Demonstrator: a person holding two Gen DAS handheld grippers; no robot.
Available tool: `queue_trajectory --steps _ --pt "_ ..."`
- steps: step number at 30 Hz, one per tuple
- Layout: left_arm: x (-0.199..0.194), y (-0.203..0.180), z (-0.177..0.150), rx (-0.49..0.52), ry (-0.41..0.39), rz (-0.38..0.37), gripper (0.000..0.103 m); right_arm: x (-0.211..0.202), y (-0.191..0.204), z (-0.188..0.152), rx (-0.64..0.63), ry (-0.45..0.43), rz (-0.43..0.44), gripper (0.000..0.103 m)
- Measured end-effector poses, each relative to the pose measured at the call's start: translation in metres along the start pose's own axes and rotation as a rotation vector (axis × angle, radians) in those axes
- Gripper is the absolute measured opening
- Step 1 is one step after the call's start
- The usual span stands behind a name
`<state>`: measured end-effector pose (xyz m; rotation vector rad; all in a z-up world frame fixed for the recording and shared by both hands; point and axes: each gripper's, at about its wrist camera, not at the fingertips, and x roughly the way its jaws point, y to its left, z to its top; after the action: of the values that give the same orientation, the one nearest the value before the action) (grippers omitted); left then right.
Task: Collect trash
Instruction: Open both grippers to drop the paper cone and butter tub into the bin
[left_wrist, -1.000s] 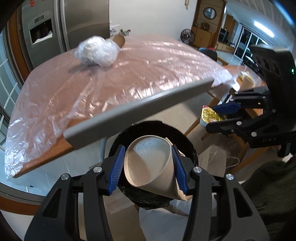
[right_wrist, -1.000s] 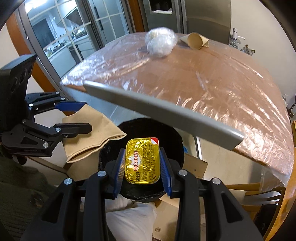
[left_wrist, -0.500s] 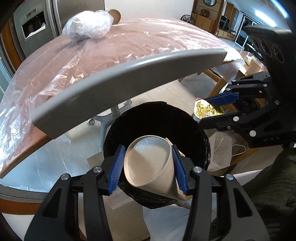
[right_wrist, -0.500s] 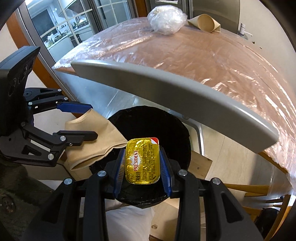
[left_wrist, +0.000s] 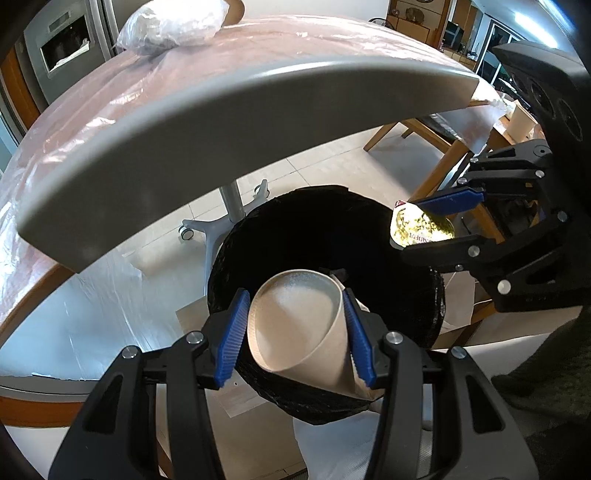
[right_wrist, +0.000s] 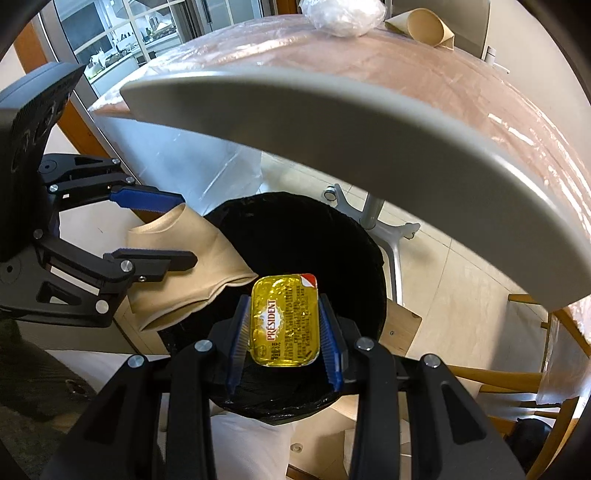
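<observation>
While my left fingers (left_wrist: 293, 334) clamp the paper cone (left_wrist: 299, 328) and my right fingers (right_wrist: 283, 326) clamp the butter pack (right_wrist: 284, 319), both hang right over the black bin (right_wrist: 295, 236).

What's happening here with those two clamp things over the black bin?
A person is clearing trash with a hand-held gripper in each hand. The left hand-held gripper is clamped on a brown paper cone, and the right hand-held gripper grips a gold foil butter packet. Both hover above the open black bin beside the table, not yet released. On the plastic-covered table, a wad of clear plastic and another paper cone still wait.
</observation>
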<state>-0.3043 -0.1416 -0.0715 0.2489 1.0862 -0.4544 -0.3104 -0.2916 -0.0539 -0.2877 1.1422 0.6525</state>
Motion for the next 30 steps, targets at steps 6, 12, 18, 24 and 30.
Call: queue_trajectory --steps 6,12,18,24,30 --pt "0.007 0.002 0.002 0.000 0.008 0.005 0.051 0.009 0.001 0.000 0.002 0.012 -0.010 0.035" --pt "0.012 0.003 0.004 -0.003 0.010 0.008 0.051 0.011 0.002 0.000 0.009 0.019 -0.022 0.035" --pt "0.016 0.006 0.006 -0.018 0.020 -0.004 0.056 0.007 0.000 0.001 0.034 0.016 -0.041 0.050" --pt "0.006 0.008 0.005 -0.028 0.009 0.002 0.082 -0.008 -0.002 0.003 0.058 -0.010 -0.041 0.067" --pt "-0.031 0.010 0.008 -0.039 -0.038 -0.021 0.082 -0.056 0.001 0.002 0.043 -0.049 -0.034 0.068"
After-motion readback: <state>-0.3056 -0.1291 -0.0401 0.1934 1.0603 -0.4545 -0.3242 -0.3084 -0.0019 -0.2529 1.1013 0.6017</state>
